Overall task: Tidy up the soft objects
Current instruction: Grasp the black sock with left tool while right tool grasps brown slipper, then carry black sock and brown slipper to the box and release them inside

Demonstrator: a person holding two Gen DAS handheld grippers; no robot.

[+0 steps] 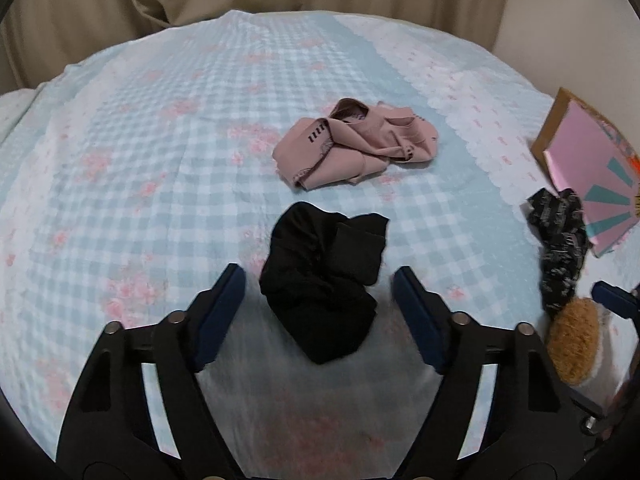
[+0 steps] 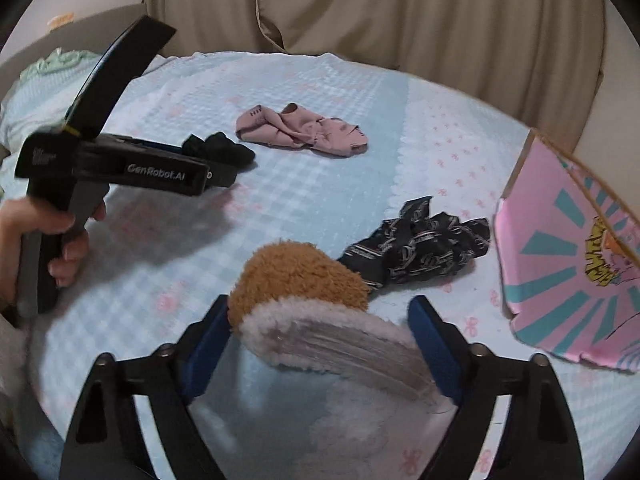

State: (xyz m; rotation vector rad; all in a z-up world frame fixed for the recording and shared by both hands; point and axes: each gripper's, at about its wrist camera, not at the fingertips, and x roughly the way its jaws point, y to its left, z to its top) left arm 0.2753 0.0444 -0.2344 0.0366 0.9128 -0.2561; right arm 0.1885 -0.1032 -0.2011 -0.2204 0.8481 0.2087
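A crumpled black cloth (image 1: 324, 280) lies on the checked bedspread (image 1: 140, 160) between the open fingers of my left gripper (image 1: 318, 280); it also shows in the right wrist view (image 2: 224, 150). A pink garment (image 1: 354, 142) lies farther back, also seen in the right wrist view (image 2: 300, 130). My right gripper (image 2: 320, 312) is open around a fluffy brown and white soft toy (image 2: 304, 300), which shows at the right edge of the left wrist view (image 1: 574, 340). A black patterned cloth (image 2: 424, 248) lies just beyond the toy, also visible in the left wrist view (image 1: 558, 240).
A pink cardboard box (image 2: 572, 264) with teal rays stands open at the right of the bed, also in the left wrist view (image 1: 592, 176). Beige curtains (image 2: 400, 12) hang behind the bed. A hand holds the left gripper's handle (image 2: 48, 240).
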